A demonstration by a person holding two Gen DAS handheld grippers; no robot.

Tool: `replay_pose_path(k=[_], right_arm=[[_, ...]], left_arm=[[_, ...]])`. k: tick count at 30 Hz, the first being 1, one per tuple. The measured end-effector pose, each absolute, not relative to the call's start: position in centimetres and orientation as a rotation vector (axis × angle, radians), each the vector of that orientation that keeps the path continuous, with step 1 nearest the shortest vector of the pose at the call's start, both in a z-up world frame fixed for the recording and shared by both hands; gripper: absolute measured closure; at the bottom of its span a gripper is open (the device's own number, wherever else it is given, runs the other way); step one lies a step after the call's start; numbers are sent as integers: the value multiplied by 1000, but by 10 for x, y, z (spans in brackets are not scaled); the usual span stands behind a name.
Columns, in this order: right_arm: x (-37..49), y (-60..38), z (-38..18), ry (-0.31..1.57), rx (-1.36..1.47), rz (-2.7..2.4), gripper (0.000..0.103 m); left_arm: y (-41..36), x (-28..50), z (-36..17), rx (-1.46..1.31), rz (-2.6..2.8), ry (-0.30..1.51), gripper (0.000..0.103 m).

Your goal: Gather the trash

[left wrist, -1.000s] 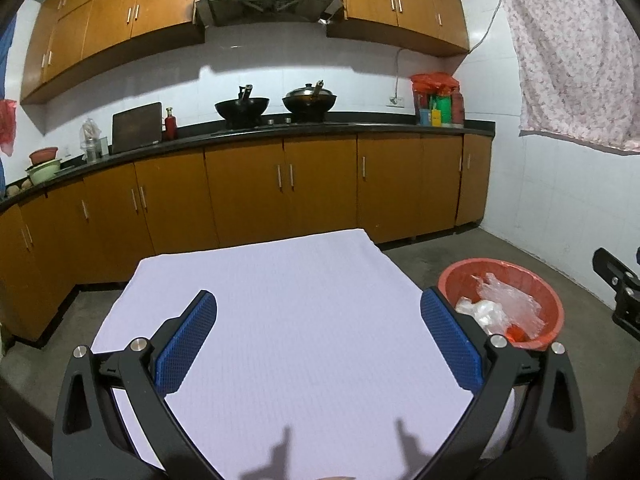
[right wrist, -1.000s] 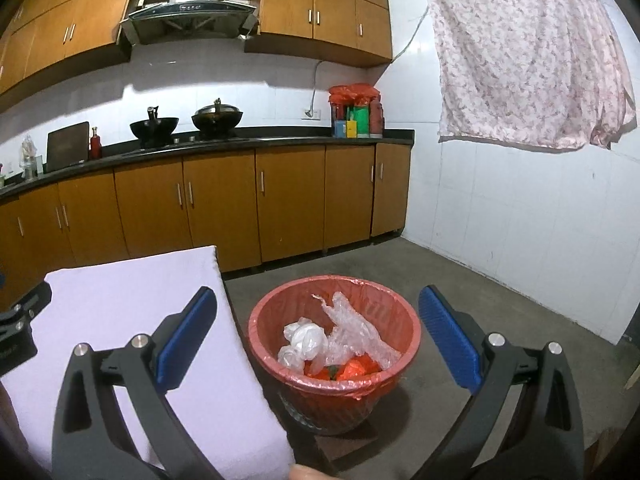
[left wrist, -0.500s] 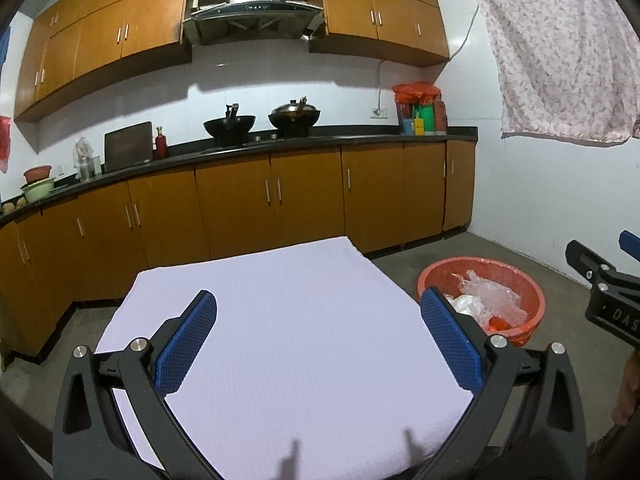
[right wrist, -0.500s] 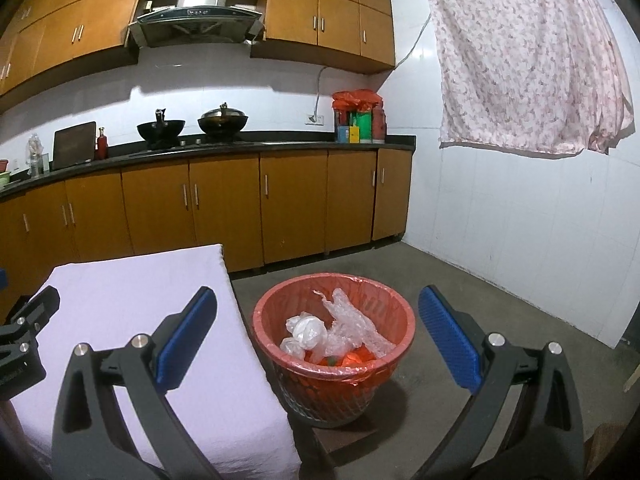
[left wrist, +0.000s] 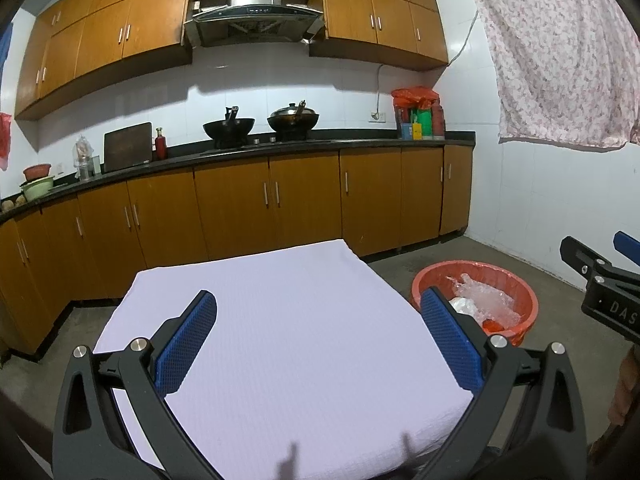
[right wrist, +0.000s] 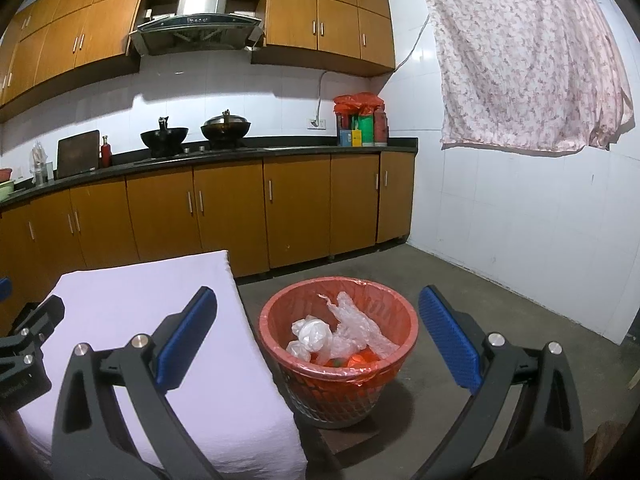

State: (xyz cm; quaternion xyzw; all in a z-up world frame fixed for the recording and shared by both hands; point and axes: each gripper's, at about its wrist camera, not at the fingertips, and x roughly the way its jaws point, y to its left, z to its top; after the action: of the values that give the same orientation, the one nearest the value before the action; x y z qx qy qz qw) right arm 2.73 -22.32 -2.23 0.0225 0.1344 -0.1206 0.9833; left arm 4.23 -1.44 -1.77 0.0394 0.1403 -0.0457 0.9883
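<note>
Several crumpled clear plastic wrappers [right wrist: 348,330] lie in the red-lined bin [right wrist: 280,312] on the floor, at 3 o'clock of the cloth-covered worktop [left wrist: 280,320]. Left tongs [left wrist: 318,334] and right tongs [right wrist: 318,334]: both spread apart, empty.

Legible text, one item: white capitals "DAS", cut off by the frame edge, on the black body of the right gripper [left wrist: 612,308], at 3 o'clock in the left wrist view. Lettering on the left gripper [right wrist: 16,390] body too blurred to read.
</note>
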Motion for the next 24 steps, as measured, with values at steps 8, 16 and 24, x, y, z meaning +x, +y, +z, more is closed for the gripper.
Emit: replay_pose_path(k=[8, 16, 24], right_arm=[[27, -223, -23, 272, 45, -243, 4], [25, -221, -20, 276, 47, -245, 4], [25, -221, -20, 277, 48, -246, 4]], left_arm=[[-12, 40, -18, 72, -90, 283, 2], [-12, 40, -17, 65, -92, 298, 2], [-13, 42, -14, 64, -94, 304, 2]])
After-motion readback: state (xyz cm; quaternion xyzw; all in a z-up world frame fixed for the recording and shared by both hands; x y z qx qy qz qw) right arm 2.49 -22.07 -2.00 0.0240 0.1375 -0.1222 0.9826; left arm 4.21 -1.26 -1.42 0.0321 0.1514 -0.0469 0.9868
